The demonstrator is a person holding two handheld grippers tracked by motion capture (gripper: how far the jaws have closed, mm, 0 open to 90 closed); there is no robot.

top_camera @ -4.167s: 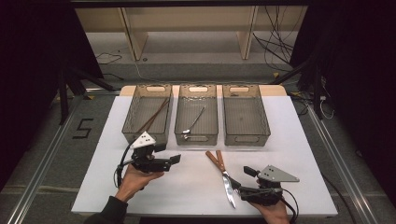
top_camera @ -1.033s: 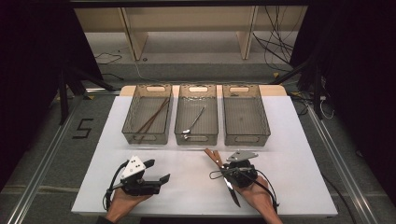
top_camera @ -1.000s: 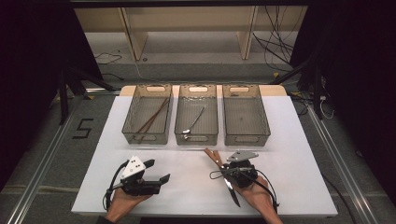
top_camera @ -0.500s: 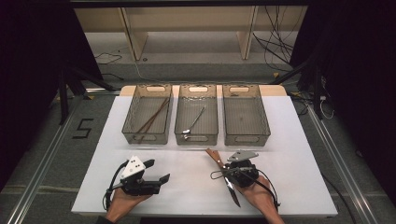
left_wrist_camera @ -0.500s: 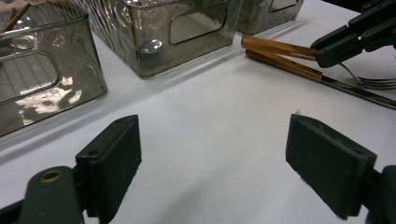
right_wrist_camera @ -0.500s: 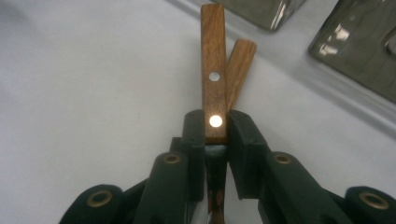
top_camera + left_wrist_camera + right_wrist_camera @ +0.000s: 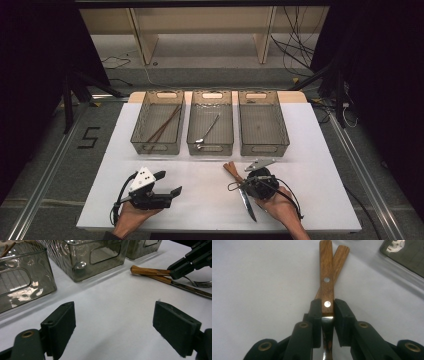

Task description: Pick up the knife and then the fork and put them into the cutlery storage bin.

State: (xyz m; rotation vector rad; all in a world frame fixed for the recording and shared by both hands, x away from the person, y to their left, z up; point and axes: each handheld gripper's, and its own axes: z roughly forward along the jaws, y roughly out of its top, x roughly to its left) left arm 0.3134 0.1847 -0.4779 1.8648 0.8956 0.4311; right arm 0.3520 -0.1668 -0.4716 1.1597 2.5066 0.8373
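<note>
On the white table [image 7: 320, 165], 3 clear bins stand in a row at the far side. The left bin [image 7: 158, 123] holds brown chopsticks [image 7: 164, 127] lying slantwise. The middle bin [image 7: 211, 122] holds a metal spoon [image 7: 207, 132]. The right bin [image 7: 262, 123] looks bare inside.

Nearer the person, the left gripper [image 7: 168, 183] rests in the left hand [image 7: 131, 219] low over the table, well apart from the bins, pointing toward the right. Its 2 jaws stand wide apart with just white table between them; in the left gripper view [image 7: 113, 325] nothing touches either pad, so it is released.

Further right, 2 wooden-handled pieces of cutlery lie together on the table, just in front of the gap between the middle and right bins, their handles crossing. One is a knife [image 7: 247, 202] whose blade points back toward the person; the other is a fork [image 7: 150, 271], with its tines visible in the left gripper view.

The right gripper [image 7: 245, 181], held in the right hand [image 7: 276, 202], is down on them. In the right gripper view [image 7: 327, 312] its jaws are clenched on the fork's wooden handle at the rivet nearest the metal, a pad pressing each side. The knife's handle [image 7: 338, 260] lies underneath, angled off to the right. Both pieces seem to lie on the table.
</note>
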